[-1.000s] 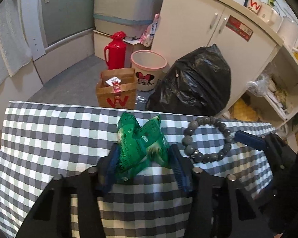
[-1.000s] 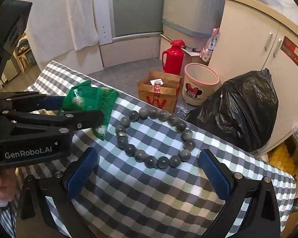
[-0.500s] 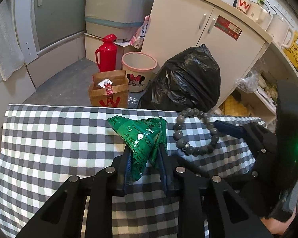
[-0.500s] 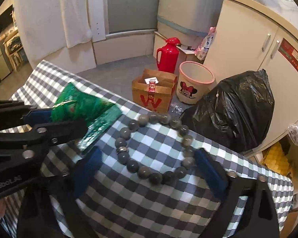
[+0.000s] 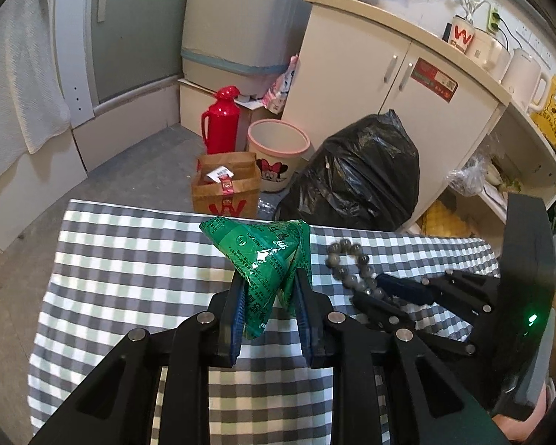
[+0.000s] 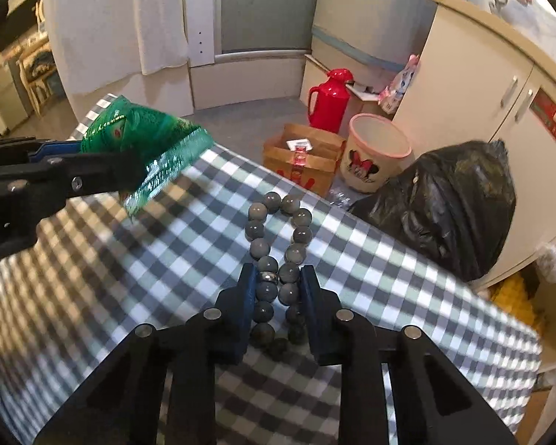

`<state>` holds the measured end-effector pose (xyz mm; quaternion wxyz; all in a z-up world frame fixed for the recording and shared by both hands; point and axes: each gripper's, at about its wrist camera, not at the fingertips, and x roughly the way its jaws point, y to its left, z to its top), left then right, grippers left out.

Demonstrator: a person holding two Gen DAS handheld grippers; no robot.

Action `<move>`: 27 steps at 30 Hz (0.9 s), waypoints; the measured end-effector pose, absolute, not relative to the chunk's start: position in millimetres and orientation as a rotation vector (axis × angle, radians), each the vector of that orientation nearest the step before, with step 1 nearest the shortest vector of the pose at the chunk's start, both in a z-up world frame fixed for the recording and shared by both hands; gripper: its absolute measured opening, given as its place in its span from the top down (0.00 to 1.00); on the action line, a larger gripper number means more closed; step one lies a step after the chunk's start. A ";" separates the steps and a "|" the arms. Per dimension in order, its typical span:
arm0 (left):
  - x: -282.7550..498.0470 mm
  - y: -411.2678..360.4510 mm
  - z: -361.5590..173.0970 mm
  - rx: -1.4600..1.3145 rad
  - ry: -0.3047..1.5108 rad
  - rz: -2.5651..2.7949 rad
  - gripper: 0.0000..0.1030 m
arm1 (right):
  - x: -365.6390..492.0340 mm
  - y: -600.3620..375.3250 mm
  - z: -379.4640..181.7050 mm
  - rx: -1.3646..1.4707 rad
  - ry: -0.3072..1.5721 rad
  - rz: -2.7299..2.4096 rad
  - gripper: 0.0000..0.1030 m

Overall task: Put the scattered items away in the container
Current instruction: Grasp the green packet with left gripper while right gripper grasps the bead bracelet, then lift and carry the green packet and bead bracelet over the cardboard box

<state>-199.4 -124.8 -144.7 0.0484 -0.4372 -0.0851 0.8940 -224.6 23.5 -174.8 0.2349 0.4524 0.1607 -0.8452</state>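
Checkered grey-and-white tablecloth (image 5: pixel 137 259) in a cramped kitchen corner, with a black bin bag (image 5: pixel 356 174), a red thermos (image 5: pixel 220 118) and a paper bag (image 5: pixel 226 189) on the floor behind the table.

Big change over the last second: both grippers went from wide open to clamped. The left gripper (image 5: pixel 270 289) now has the green foil packet (image 5: pixel 263 256) pinched between its blue pads and lifted clear of the cloth. The right gripper (image 6: pixel 278 285) has squeezed in on the grey bead bracelet (image 6: pixel 278 244), squashing the loop from a round ring into a narrow oval that sticks out ahead of the fingers, seemingly just off the cloth.

So my read is that both scattered items are picked up at once, and the carry to the container comes next.

Annoying bit: no container shows in either view, so I can't say where these go. The near end of the bracelet is tucked under the right gripper's body, and the motion blur on the beads and cloth makes the grip hard to judge.
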 end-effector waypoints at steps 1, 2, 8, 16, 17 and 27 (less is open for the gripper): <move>-197.8 -125.4 -143.0 -1.327 -0.258 2.729 0.77 | -223.3 26.6 -173.3 1.246 0.407 -2.313 0.78; -195.7 -126.5 -140.8 -1.320 -0.259 2.732 0.77 | -221.2 29.3 -171.8 1.246 0.387 -2.312 0.78; -184.9 -129.0 -131.0 -1.289 -0.262 2.744 0.77 | -207.8 42.2 -160.0 1.228 0.308 -2.325 0.89; -171.5 -129.8 -119.1 -1.254 -0.256 2.764 0.77 | -188.2 58.4 -152.1 1.216 0.229 -2.334 0.89; -170.1 -128.9 -117.0 -1.249 -0.257 2.767 0.77 | -187.2 60.3 -150.4 1.213 0.216 -2.332 0.89; -151.8 -116.8 -94.8 -1.193 -0.215 2.795 0.77 | -167.1 85.7 -110.8 1.120 0.110 -2.388 0.89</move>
